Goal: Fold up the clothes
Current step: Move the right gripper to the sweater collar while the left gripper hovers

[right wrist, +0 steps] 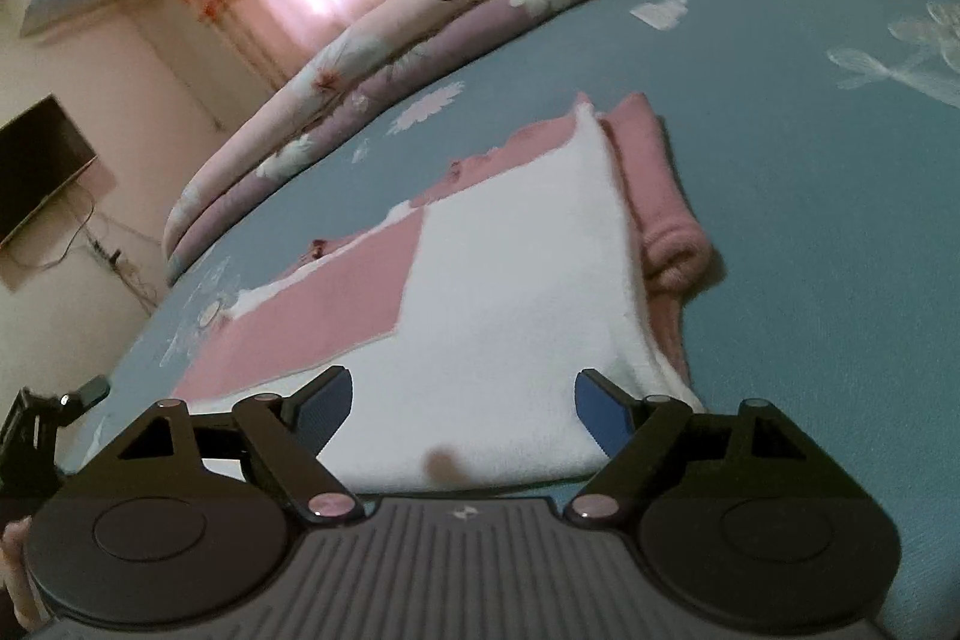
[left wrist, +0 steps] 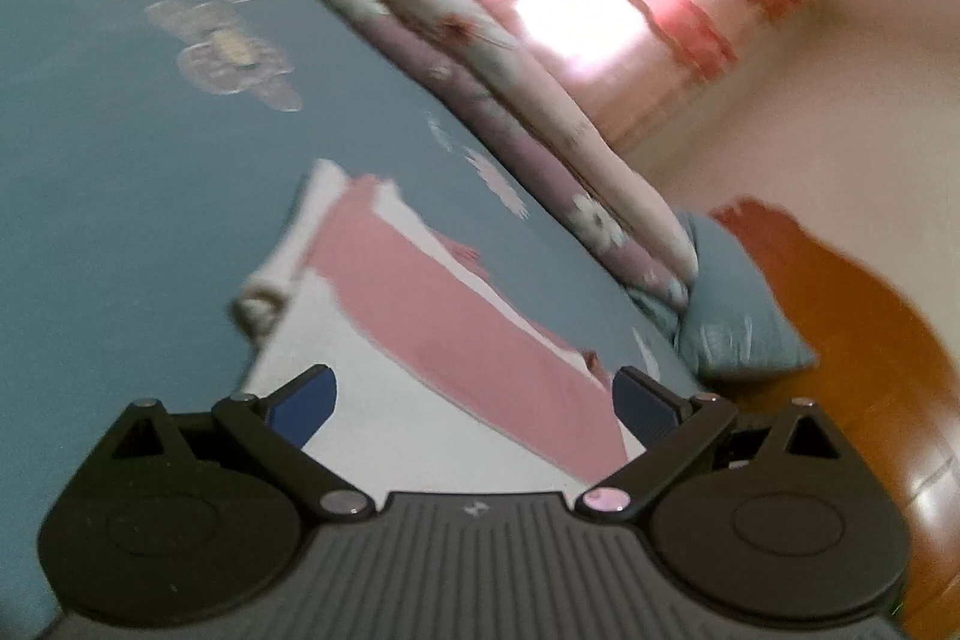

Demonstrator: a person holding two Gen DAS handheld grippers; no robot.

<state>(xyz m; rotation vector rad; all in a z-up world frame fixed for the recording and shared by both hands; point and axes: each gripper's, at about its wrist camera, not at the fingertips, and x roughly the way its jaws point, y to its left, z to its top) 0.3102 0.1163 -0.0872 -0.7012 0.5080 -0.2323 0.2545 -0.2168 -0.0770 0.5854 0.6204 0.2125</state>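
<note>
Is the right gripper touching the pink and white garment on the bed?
Cannot tell. In the right wrist view the right gripper is open with the garment showing between its fingers, but no gap or contact is plainly visible.

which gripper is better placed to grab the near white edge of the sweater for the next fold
Right, probably. The right gripper is open, with the pink and white sweater showing its near hem between the fingers. The left gripper, also open, looks over the pink panel, no edge between its fingers.
</note>
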